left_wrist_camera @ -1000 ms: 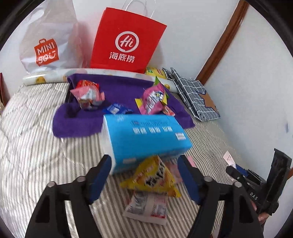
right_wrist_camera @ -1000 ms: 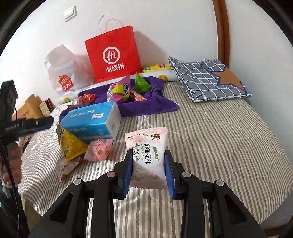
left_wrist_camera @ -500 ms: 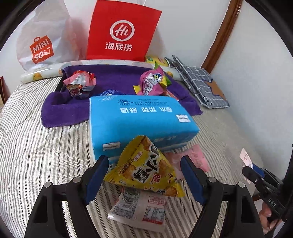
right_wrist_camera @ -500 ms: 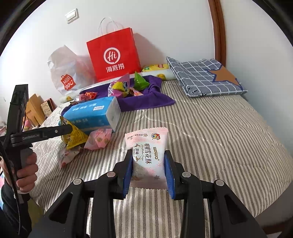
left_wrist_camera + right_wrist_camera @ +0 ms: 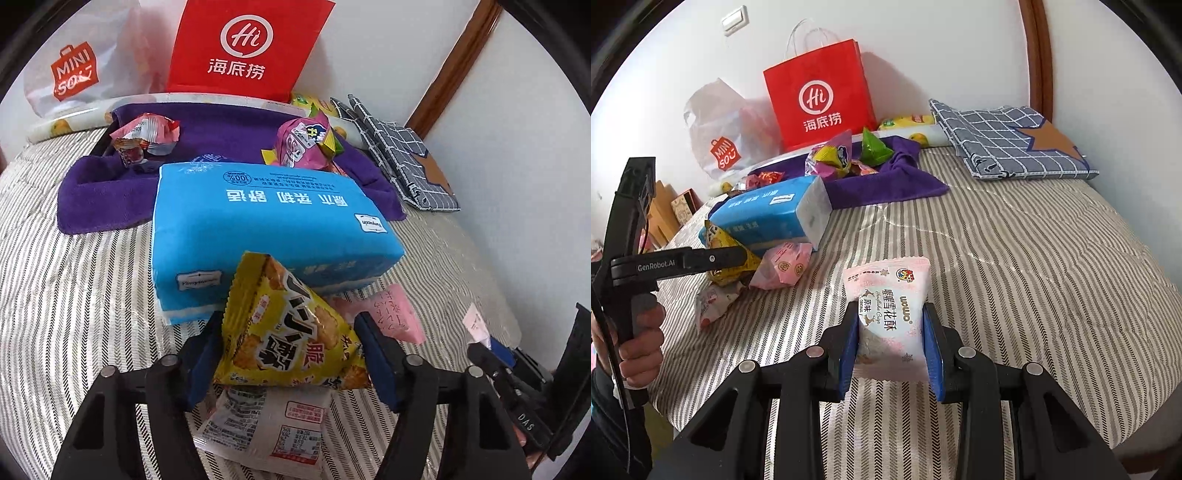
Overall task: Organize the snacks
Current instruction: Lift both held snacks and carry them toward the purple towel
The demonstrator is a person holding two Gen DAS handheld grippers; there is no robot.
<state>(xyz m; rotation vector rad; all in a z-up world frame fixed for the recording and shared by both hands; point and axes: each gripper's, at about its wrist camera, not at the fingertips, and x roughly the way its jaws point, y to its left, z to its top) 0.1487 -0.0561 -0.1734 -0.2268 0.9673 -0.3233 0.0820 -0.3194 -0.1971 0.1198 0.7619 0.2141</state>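
Yellow snack bag (image 5: 288, 332) sat between my left claw's (image 5: 290, 350) spread fingers against the blue tissue pack (image 5: 266, 225) on the striped bed (image 5: 1015, 258); my right claw (image 5: 891, 341) gripped a pink nougat packet (image 5: 888, 310).

I see both views bright w/ even daylight, soft shadows, sharp centre, heavy fisheye bend + black corners.
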